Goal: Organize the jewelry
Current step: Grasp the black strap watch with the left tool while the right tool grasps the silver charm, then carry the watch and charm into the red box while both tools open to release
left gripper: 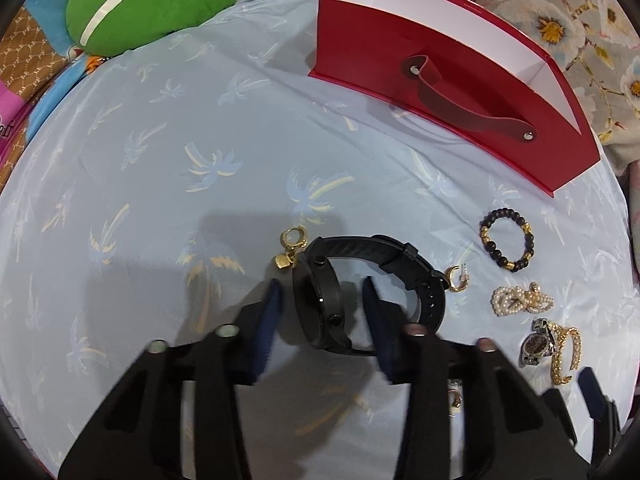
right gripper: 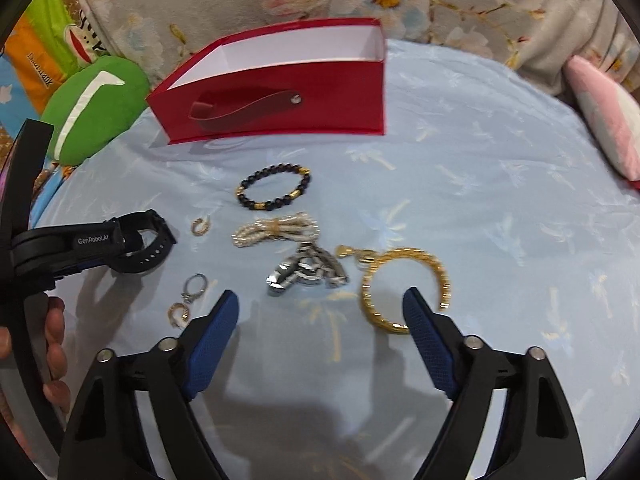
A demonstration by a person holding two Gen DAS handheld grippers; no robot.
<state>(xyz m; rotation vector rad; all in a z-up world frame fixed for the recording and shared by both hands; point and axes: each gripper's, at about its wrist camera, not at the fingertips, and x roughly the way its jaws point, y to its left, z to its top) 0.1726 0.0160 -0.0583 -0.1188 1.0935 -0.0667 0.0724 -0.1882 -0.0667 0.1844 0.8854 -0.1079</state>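
The left gripper (left gripper: 322, 286), half-closed, straddled the black watch (left gripper: 320, 304) (case between its pads, apparently unpinched), strap trailing toward the red box (left gripper: 400, 48).

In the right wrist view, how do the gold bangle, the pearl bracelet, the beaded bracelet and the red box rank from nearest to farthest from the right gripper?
1. Gold bangle, beside the right gripper's right-hand finger.
2. Pearl bracelet, ahead, mid-cloth.
3. Beaded bracelet, just beyond the pearls.
4. Red box, at the far edge.

Black watch's (left gripper: 320, 300) lower strap behind the left fingers (left gripper: 384, 320); small ring (left gripper: 454, 398) mostly hidden.
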